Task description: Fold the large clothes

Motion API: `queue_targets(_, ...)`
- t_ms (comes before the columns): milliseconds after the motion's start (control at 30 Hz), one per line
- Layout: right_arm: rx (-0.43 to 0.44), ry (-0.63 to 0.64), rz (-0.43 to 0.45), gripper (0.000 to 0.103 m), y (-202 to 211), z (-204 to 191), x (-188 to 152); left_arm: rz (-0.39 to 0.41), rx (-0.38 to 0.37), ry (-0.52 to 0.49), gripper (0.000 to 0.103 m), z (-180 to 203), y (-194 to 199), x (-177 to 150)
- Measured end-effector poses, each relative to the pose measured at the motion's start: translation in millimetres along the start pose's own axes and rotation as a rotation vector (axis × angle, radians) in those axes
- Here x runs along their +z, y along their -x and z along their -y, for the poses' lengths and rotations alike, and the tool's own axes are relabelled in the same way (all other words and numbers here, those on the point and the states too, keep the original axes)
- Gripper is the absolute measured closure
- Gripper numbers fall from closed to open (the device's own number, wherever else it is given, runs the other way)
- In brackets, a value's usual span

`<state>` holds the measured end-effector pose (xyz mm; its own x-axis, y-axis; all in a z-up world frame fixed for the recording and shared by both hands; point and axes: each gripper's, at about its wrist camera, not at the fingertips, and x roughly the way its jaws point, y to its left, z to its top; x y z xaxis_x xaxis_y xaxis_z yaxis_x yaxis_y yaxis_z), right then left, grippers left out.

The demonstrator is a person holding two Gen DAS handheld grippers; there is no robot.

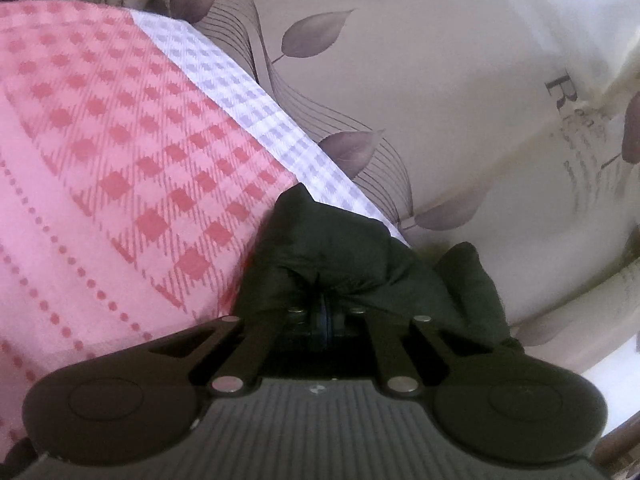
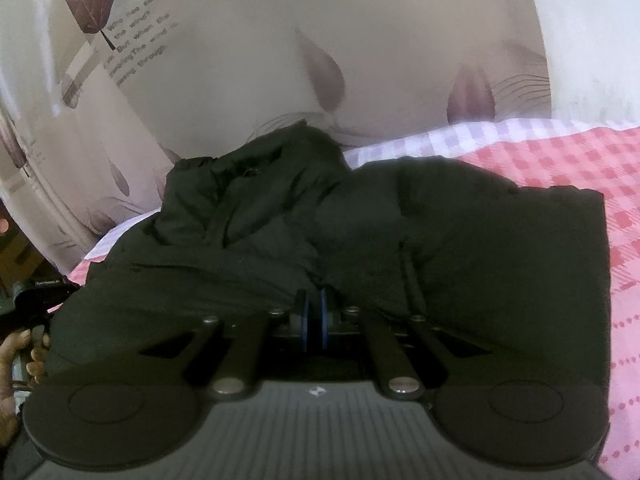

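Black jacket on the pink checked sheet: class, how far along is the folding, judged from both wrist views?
Done: the jacket lies on the sheet, one straight edge at the right suggesting a first fold. In hand: the left tool and right tool are each shut on jacket cloth. Left: the top remains bunched and wrinkled, so it needs smoothing and further folding.
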<state>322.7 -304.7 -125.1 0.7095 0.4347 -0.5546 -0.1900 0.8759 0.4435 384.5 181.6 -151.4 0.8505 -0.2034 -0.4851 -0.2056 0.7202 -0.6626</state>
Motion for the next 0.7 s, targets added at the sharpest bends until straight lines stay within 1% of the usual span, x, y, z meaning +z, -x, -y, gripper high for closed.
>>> queue_targets(100, 0.009, -0.026, -0.013, 0.1, 3.7, 4.3, 1.4, 0.012, 0.039, -0.054, 0.091, 10.4, -0.6, -2.5)
queue_targets(167, -0.022, -0.019, -0.028, 0.1, 9.9, 1.8, 6.9, 0.025, 0.094, -0.132, 0.091, 22.5, -1.9, -5.3)
queue_targets(200, -0.051, 0.01, -0.028, 0.099, 14.9, -3.3, 9.1, 0.032, 0.117, -0.165, 0.091, 27.4, 0.4, -9.5)
queue_targets(233, -0.089, 0.07, -0.022, 0.099, 21.8, -11.4, 10.5, 0.039, 0.142, -0.199, 0.091, 32.3, 1.2, -12.2)
queue_targets(267, -0.114, 0.127, -0.011, 0.095, 28.4, -19.7, 9.8, 0.044, 0.166, -0.23, 0.091, 37.6, 0.5, -14.1)
queue_targets(333, -0.121, 0.219, 0.02, 0.095, 43.1, -33.2, 4.8, 0.051, 0.199, -0.276, 0.091, 44.1, 0.2, -17.8)
queue_targets(367, -0.118, 0.267, 0.015, 0.096, 47.7, -38.6, 1.0, 0.053, 0.217, -0.299, 0.091, 47.5, -0.1, -19.3)
queue_targets(467, -0.166, 0.378, -0.05, 0.097, 42.0, -40.5, -18.5, 0.058, 0.265, -0.369, 0.091, 57.6, -2.9, -23.8)
queue_targets(533, -0.162, 0.376, -0.029, 0.097, 39.8, -34.8, -29.2, 0.057, 0.283, -0.391, 0.091, 59.4, -4.7, -25.6)
queue_targets(633, -0.175, 0.383, 0.003, 0.097, 36.5, -33.8, -34.8, 0.058, 0.305, -0.419, 0.091, 62.9, -6.7, -27.7)
queue_targets(700, -0.183, 0.396, 0.005, 0.097, 36.1, -35.4, -35.6, 0.057, 0.307, -0.422, 0.091, 62.9, -7.7, -27.3)
